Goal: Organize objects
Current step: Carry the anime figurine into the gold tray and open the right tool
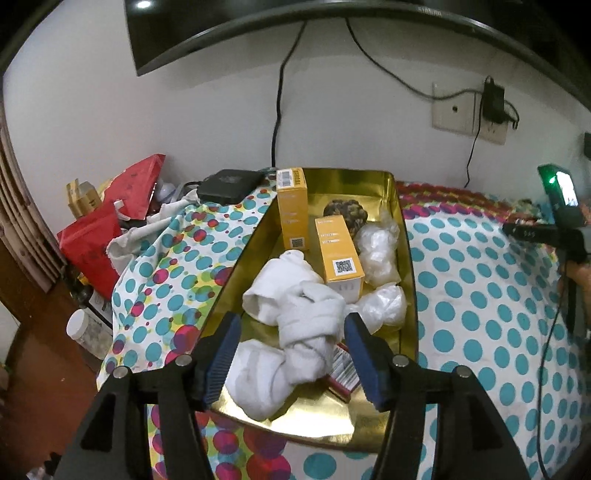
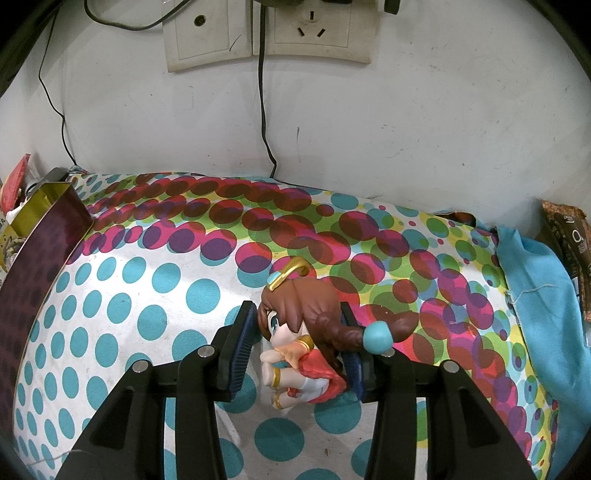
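Left gripper (image 1: 291, 354) hovers with fingers spread above white rolled socks (image 1: 295, 332) lying in the gold tin (image 1: 404, 236), beside two yellow boxes (image 1: 338, 254). Right gripper (image 2: 299, 350) pinches a brown-haired figurine (image 2: 299, 332) between its fingers, over the polka-dot cloth (image 2: 147, 295) covering the desk.

gold tray (image 1: 404, 236) crowded, dotted cloth (image 1: 476, 306) open

wall sockets (image 2: 266, 33) sit on the white wall with black cables hanging down. a red bag (image 1: 99, 236) and a white-lidded jar (image 1: 83, 328) crowd the left corner.
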`<state>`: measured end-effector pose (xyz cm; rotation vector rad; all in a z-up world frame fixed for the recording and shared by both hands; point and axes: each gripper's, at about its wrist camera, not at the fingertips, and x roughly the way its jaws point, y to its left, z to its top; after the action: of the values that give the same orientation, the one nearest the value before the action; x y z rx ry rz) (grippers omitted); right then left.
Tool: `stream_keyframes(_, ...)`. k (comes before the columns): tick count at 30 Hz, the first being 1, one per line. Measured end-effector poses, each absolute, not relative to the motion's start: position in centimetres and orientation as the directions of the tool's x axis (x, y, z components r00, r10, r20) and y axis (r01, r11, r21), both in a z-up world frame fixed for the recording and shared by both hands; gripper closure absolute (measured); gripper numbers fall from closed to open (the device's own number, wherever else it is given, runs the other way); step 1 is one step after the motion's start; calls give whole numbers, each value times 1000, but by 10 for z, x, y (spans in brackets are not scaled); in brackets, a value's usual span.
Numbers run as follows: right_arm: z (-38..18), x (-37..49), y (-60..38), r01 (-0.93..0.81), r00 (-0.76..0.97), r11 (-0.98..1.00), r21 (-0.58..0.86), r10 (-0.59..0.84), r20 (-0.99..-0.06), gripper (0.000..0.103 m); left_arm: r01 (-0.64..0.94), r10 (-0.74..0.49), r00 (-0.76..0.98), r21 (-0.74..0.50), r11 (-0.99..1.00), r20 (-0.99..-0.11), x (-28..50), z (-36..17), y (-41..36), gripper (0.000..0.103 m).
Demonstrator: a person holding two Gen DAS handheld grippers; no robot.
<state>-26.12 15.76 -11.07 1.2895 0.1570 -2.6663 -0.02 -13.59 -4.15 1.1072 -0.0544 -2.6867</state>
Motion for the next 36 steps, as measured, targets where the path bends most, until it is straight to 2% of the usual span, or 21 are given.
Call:
stream_keyframes(12,-110,-261,160,202,-610,-979,-19,-111,-785,61,222,-159,-679,6,-975,-716,22,-45,-153,43)
stream_keyframes(17,-110,-259,153,196,-621,-979,-57,-78,-780,64,237,-179,-690,15,-971,-701,28,-43,-161,43)
stream_keyframes(23,-109,-249,144,198,-608,-980,-27,-101,-788,65,241,-180,-696,10,-970,-695,34,-45,-170,43)
stream_keyframes(29,-96,-222,119,270,-606,-963,15,-182,-774,65,247,-182,-702,4,-969,-689,39,-45,-174,43)
stream_keyframes(36,-61,-176,66,413,-583,-902,126,-368,-724,65,275,-192,-705,-14,-961,-683,48,-40,-186,43)
